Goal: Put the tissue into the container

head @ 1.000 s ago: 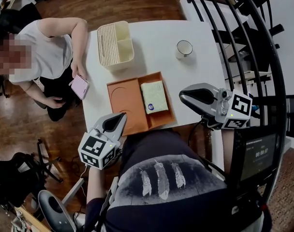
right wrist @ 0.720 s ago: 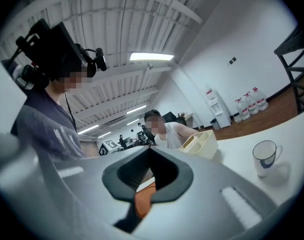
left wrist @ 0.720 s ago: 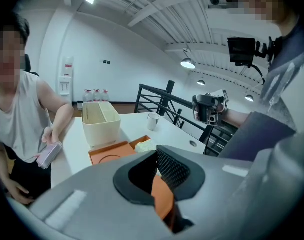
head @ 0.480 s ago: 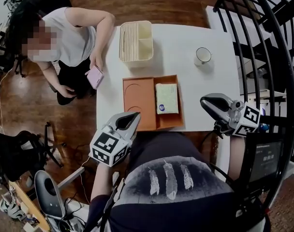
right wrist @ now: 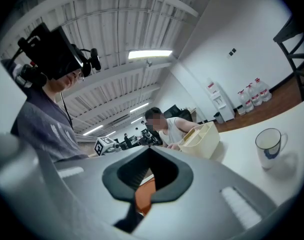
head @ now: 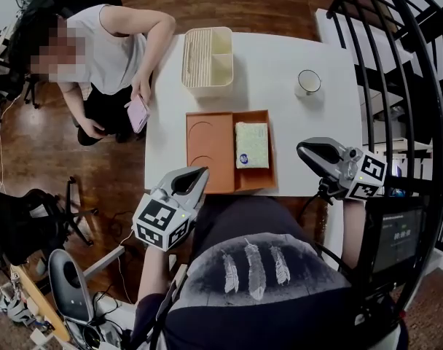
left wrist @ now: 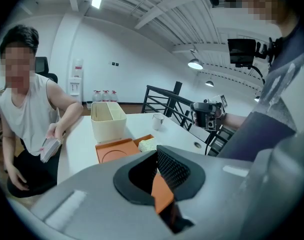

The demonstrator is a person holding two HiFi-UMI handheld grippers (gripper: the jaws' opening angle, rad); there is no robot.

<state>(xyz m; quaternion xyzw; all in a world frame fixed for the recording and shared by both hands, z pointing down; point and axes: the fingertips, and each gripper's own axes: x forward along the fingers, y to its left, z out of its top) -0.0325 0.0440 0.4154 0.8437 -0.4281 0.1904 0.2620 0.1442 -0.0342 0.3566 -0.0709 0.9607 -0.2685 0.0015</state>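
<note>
The tissue pack, pale green-white, lies in the right half of an orange tray on the white table. In the left gripper view the tissue pack shows just beyond my jaws. The cream container with a divider stands at the far side of the table. My left gripper hovers at the table's near edge, left of the tray, shut and empty. My right gripper hangs off the tray's right side, also shut with nothing in it. Both sets of jaws meet in their own views.
A white mug stands at the far right of the table. A person sits at the table's left side holding a pink phone. A black railing runs along the right. A screen is mounted near my right arm.
The head view has swung, so the table sits further right in the picture. Both grippers stay near the table's near edge, shut. The tissue pack has not moved in the tray.
</note>
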